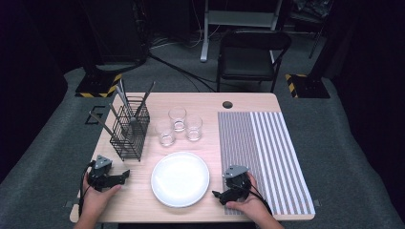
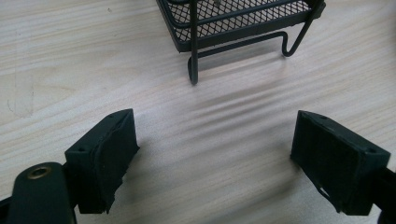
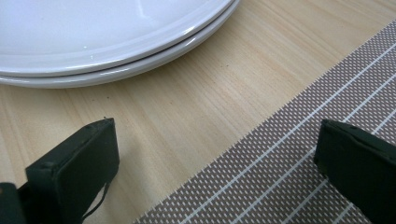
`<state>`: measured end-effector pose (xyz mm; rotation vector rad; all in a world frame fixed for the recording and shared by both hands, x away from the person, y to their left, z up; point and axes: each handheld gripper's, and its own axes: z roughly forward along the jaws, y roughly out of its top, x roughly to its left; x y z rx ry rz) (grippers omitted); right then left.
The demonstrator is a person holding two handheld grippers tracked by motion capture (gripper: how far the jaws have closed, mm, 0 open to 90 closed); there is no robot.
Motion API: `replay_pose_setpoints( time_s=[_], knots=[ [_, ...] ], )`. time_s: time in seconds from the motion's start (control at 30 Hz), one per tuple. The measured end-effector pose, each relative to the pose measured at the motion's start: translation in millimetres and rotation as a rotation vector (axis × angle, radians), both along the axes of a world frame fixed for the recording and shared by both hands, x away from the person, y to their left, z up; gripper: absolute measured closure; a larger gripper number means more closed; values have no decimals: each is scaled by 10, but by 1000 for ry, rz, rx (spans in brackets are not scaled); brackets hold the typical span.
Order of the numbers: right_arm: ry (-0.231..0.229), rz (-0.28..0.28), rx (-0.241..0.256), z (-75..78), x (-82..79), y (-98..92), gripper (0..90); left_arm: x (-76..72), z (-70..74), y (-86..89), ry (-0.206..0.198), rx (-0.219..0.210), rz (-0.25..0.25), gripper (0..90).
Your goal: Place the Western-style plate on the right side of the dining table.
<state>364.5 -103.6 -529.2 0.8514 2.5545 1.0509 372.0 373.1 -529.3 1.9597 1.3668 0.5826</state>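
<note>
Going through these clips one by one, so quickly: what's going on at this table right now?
A person holds a gripper in each hand at the near edge of a wooden table; neither grips anything. The left gripper is open, facing the black wire caddy of utensils. The right gripper is open too, at the edge of the striped placemat, beside two stacked white plates. Three empty glasses stand behind the plates. Nothing has been picked up.

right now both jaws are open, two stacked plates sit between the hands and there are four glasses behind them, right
Not quite: the high view shows three glasses, not four. The rest holds: both sets of jaws stand open, and the right gripper view shows two stacked plates between the hands.
</note>
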Motion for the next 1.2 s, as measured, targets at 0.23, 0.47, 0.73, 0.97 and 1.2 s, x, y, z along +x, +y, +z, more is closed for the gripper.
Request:
replay_pose_setpoints(
  time_s=[0.23,0.47,0.73,0.97,1.2],
  knots=[
    [-1,0,-2,1,0,0,0,0,1,1,1,0,-1,142],
    [0,-1,-2,1,-1,0,0,5,-11,5,-16,-10,4,144],
    [4,-2,1,2,-1,-1,0,4,-11,7,-18,-15,8,152],
    [-2,-4,4,2,2,-8,12,-1,-2,25,-20,-7,13,213],
    [-13,-43,19,16,-21,-21,116,-14,36,31,-8,-33,18,338]
  ],
)
